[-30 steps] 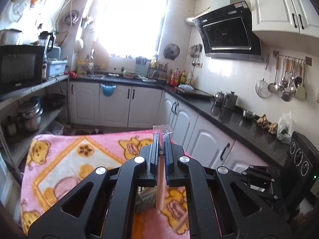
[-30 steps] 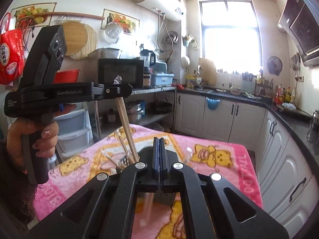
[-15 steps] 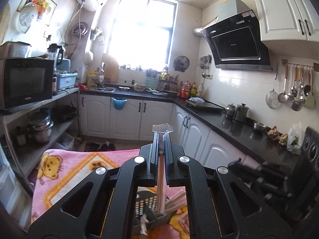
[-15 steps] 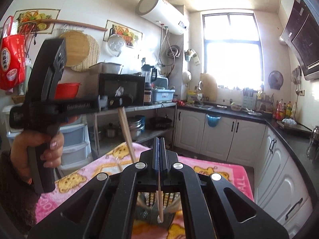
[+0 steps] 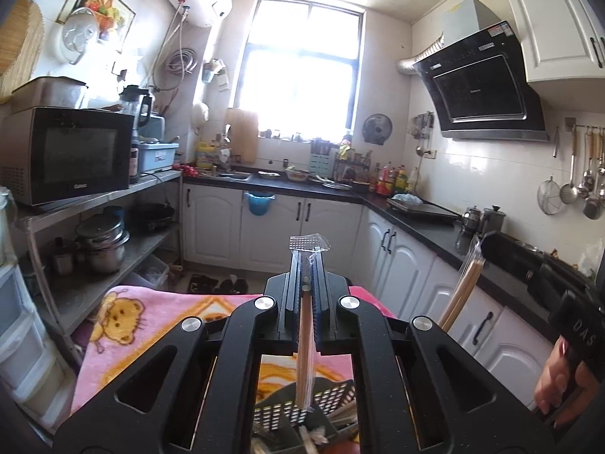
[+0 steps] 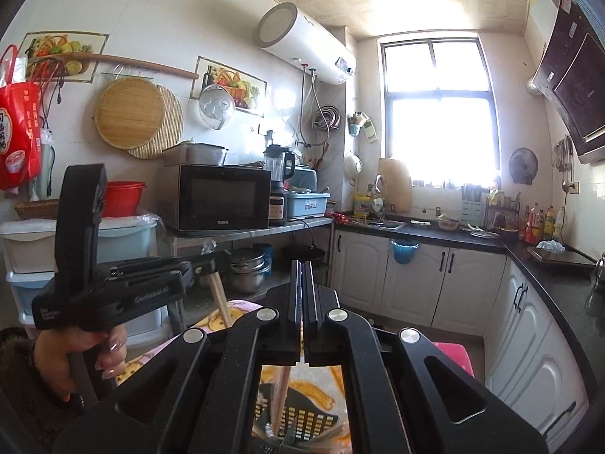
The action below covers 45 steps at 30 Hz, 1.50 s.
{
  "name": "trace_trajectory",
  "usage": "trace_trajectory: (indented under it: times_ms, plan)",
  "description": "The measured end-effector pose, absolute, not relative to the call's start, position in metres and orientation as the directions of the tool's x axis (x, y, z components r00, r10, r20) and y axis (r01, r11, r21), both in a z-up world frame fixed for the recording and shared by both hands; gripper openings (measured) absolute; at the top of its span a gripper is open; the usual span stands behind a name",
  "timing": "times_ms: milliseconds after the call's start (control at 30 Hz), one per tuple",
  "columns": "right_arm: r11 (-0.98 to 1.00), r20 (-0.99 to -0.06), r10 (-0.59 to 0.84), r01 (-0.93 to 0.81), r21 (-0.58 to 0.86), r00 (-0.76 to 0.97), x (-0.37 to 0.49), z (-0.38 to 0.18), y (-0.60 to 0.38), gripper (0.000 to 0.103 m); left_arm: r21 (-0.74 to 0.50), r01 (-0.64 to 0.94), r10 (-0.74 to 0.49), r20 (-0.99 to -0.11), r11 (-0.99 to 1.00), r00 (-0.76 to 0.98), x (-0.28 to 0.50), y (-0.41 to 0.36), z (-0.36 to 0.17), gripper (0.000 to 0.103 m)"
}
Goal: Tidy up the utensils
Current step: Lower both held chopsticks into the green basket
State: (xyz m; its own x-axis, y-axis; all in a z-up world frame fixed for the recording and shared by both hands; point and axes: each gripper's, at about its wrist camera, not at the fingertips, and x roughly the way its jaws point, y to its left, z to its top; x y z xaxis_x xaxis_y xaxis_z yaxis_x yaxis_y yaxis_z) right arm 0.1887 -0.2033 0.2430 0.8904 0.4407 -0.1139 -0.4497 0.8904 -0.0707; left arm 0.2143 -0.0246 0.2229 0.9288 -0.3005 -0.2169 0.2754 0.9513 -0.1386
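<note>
Both hand-held grippers, left (image 5: pixel 307 283) and right (image 6: pixel 301 295), point level, each clamped on wrapped chopsticks (image 5: pixel 304 348) hanging over the black basket (image 5: pixel 302 408)

Both hand-held grippers have risen: the pink blanket (image 5: pixel 159 325) sits lower in each view. A black basket (image 5: pixel 325 401), unseen a second ago, now lies below the left hand-held gripper (image 5: pixel 307 265) and its wrapped chopsticks (image 5: pixel 304 348).
</note>
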Motion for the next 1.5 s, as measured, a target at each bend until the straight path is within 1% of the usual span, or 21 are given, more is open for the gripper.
trace_trajectory:
  times_ms: [200, 433, 767, 1033, 1333, 1433, 1500]
  plan:
    - [0.898, -0.134, 0.425, -0.435, -0.056, 0.895, 0.209, 0.233, -0.202, 0.001, -0.137, 0.250, -0.278, -0.244, 0.958, 0.929, 0.223, -0.016, 0.210, 0.002]
    - [0.911, -0.176, 0.387, -0.405, -0.076, 0.905, 0.228, 0.210, -0.197, 0.001, -0.109, 0.230, -0.252, -0.273, 0.967, 0.928, 0.229, -0.015, 0.186, 0.002]
    - [0.916, -0.244, 0.380, -0.399, -0.034, 0.892, 0.252, 0.179, -0.193, 0.001, -0.102, 0.235, -0.256, -0.351, 0.967, 0.901, 0.241, -0.016, 0.151, 0.003]
    - [0.918, -0.309, 0.376, -0.396, 0.001, 0.873, 0.264, 0.154, -0.189, 0.001, -0.111, 0.234, -0.259, -0.387, 0.966, 0.885, 0.245, -0.018, 0.133, 0.003]
    - [0.921, -0.355, 0.373, -0.388, 0.031, 0.857, 0.264, 0.140, -0.191, 0.002, -0.130, 0.231, -0.265, -0.422, 0.964, 0.867, 0.247, -0.018, 0.120, 0.003]
    - [0.920, -0.362, 0.376, -0.390, 0.036, 0.853, 0.262, 0.139, -0.192, 0.006, -0.137, 0.231, -0.268, -0.432, 0.963, 0.861, 0.245, -0.017, 0.119, 0.003]
    - [0.920, -0.368, 0.376, -0.391, 0.034, 0.851, 0.261, 0.138, -0.193, 0.018, -0.141, 0.229, -0.268, -0.442, 0.963, 0.856, 0.245, -0.016, 0.117, 0.007]
